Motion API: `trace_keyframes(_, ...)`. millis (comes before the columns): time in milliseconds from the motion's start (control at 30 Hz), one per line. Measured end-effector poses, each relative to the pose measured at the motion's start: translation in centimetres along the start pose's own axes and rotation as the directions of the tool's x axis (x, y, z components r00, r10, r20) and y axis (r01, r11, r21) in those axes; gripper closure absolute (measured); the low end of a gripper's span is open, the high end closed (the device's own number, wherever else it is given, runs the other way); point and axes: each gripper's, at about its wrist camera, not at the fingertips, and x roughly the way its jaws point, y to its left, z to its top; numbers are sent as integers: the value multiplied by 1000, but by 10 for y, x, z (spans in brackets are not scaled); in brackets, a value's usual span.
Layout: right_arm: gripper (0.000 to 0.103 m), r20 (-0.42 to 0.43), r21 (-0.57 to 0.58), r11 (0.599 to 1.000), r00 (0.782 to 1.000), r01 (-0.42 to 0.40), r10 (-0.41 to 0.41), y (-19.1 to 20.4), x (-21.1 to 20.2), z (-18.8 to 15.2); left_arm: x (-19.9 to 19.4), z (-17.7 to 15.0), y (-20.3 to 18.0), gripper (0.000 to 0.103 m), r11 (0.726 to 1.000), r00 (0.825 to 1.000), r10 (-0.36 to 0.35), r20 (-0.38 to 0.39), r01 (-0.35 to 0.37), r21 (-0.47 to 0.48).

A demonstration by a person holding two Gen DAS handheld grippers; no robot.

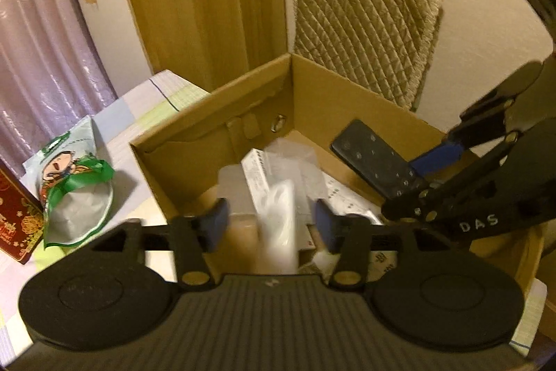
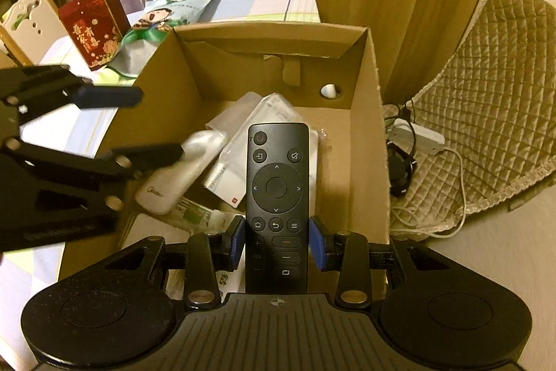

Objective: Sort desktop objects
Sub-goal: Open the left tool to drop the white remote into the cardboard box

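- One open brown cardboard box (image 2: 361, 127) sits on the pastel-checked tablecloth (image 1: 139, 106), holding white packets and papers.
- Left gripper (image 1: 271, 225) hovers over it, jaws wide apart, a blurred white remote (image 1: 278, 225) between them (untouched, seemingly).
- Right gripper (image 2: 278, 242) clamps the slim black remote control (image 2: 277, 183) above the box.

The cardboard box (image 2: 365, 134) stands on the counter (image 1: 139, 99), near its far edge. Inside lie a white remote (image 2: 180, 169) to the left and a paper packet (image 2: 243, 148) beside it. The snack bag (image 1: 74, 183) and gift box (image 2: 93, 26) sit left of the box, the cushioned chair (image 2: 493, 86) right
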Motion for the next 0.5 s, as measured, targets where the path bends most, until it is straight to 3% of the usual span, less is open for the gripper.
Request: trace_keyframes(500, 65, -27, -13, 999, 999, 32, -32, 2, 22, 6, -37, -6, 28, 35, 996, 997, 47, 67, -41, -81)
